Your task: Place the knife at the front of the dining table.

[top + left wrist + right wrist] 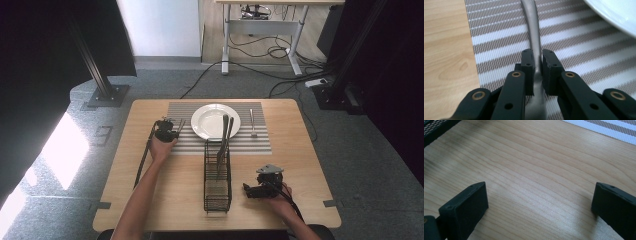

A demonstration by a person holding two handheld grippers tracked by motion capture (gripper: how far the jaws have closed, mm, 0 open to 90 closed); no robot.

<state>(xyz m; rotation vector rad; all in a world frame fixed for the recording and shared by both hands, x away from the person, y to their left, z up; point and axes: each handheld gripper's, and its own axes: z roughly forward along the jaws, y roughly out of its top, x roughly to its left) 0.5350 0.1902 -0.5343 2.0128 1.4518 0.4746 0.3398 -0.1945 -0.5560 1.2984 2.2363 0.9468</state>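
My left gripper (172, 131) is at the left part of the striped placemat (260, 142), just left of the white plate (210, 120). Seen up close, the left gripper (537, 56) is shut on the handle of a grey metal utensil (532, 25). The handle runs ahead over the placemat (574, 37), and its working end is hidden. The plate's rim (616, 12) lies to the right. My right gripper (248, 190) rests on the wooden table (150, 190), right of a black wire basket (217, 185). Its own view shows the right gripper (539, 200) open, nothing between the jaws.
Two long utensils (223, 140) lean in the far end of the basket, over the plate's near edge. A fork (253, 122) lies on the placemat right of the plate. A corner of the basket (434, 127) is near the right gripper.
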